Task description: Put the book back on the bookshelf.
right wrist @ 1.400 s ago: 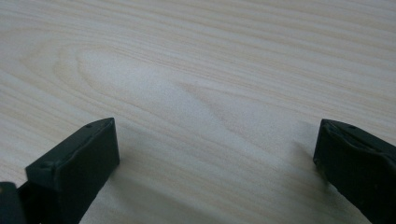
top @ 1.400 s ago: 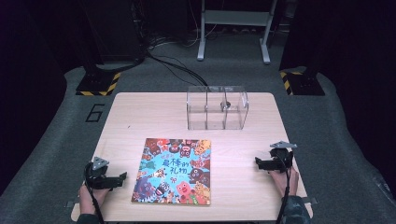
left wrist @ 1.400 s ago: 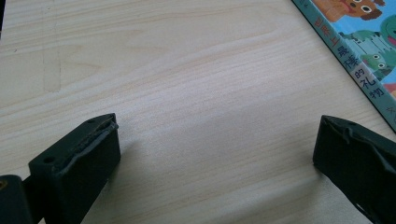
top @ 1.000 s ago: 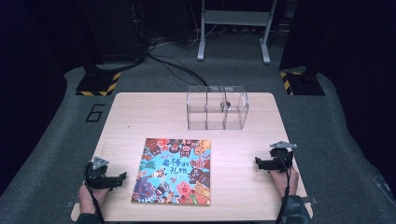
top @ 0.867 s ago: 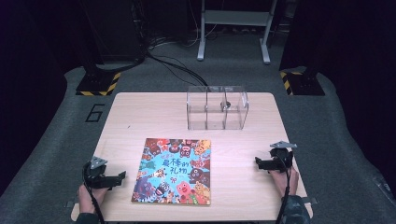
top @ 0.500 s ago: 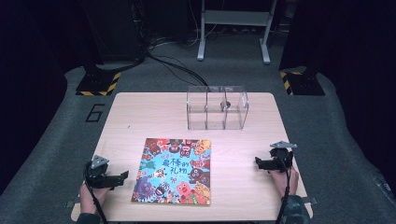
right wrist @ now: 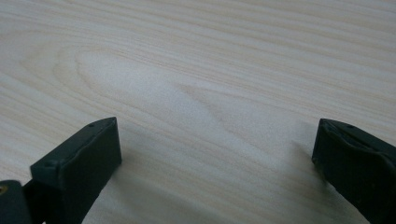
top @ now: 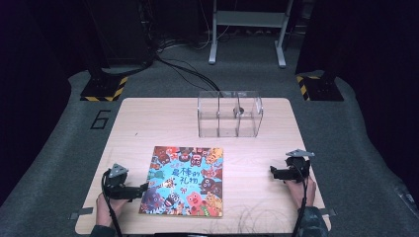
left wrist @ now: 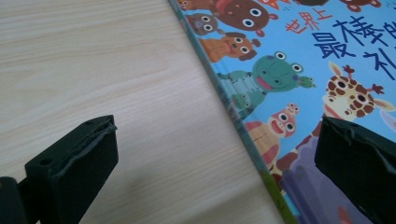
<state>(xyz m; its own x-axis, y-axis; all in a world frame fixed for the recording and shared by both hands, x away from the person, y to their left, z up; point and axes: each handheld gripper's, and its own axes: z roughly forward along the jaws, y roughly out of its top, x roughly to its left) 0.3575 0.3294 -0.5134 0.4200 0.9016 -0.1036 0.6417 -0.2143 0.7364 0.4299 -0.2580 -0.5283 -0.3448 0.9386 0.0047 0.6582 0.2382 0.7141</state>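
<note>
A colourful picture book point(top: 184, 180) with cartoon animals on its cover lies flat at the front middle of the wooden table point(top: 148, 123). My left gripper point(top: 140, 190) rests at the book's left edge, open, its jaws astride the spine edge of the book point(left wrist: 289, 93) in the left gripper view. My right gripper point(top: 272, 172) sits low over bare wood at the table's right, open with nothing between its jaws point(right wrist: 210, 140). It points left toward the book, well apart from it.
A clear plastic box point(top: 230, 113) with three compartments stands at the back middle of the table, a small dark object point(top: 237, 110) in it. Thin wires point(top: 247, 219) lie at the table's front edge. Cables and stand bases are on the floor beyond.
My left gripper has crept slightly toward the book's left edge. The right gripper and the book have not moved.
</note>
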